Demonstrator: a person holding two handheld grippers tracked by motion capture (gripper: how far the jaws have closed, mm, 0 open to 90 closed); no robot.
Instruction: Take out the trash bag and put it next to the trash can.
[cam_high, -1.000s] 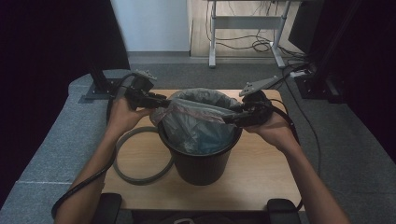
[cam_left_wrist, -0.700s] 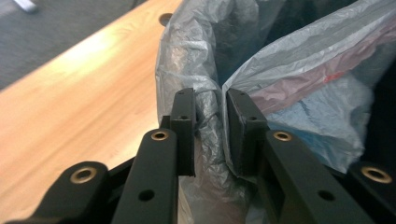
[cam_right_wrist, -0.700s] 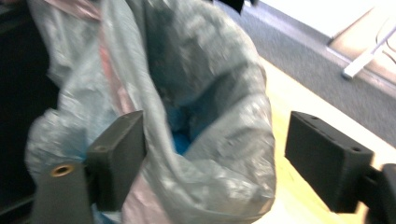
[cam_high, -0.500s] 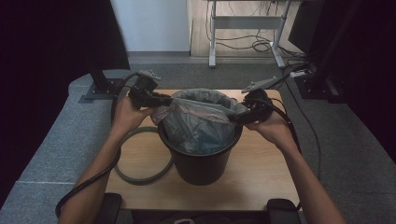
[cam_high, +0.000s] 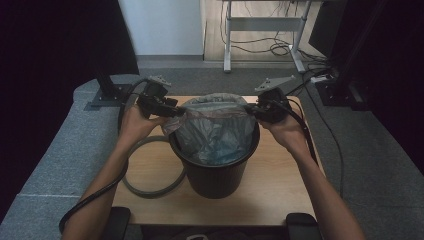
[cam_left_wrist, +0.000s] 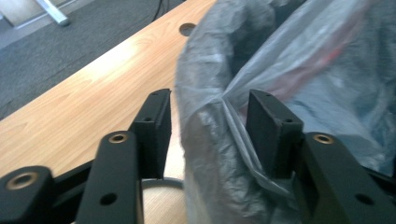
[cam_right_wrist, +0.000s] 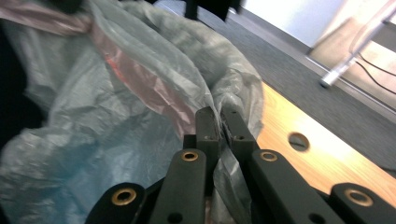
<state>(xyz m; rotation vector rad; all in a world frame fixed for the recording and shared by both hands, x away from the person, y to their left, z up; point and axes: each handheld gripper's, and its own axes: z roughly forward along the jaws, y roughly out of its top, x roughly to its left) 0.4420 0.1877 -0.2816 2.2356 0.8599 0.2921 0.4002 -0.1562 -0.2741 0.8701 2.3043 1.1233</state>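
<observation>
- Table (cam_high: 150, 150): light wooden top carrying the bin; round holes show in the boards in both gripper views. Grey carpeted floor lies around it.
- Bin (cam_high: 215, 170): black round bucket, upright, near the middle of the table. All places below are given relative to this bin.
- Bag (cam_high: 215, 127): thin grey translucent liner seated inside the bin, its upper edge gathered and raised above the rim. A reddish streak runs through the film in the right gripper view; whether this is print or something behind the plastic cannot be told, as the film is blurred there.
- Hose ring (cam_high: 150, 170): a grey loop lying flat on the table just beside the bin's left side, partly passing behind it.
- Left gripper (cam_high: 172, 111): held at the bin's left rim, pointing inward. Its jaws have just been opening. In the left gripper view the left gripper (cam_left_wrist: 208, 126) stands partly open with a fold of bag between the pads; the right-hand pad lies against the film, the other stands clear with a gap showing. No squeeze on the bag.
- Right gripper (cam_high: 250, 110): held at the bin's right rim, pointing inward. Its jaws have just been closing. In the right gripper view the right gripper (cam_right_wrist: 220, 122) is pinched together on the bag's edge, film trapped between the pads with almost no gap.
- Both hands sit level with the bin's rim, on opposite sides.
</observation>
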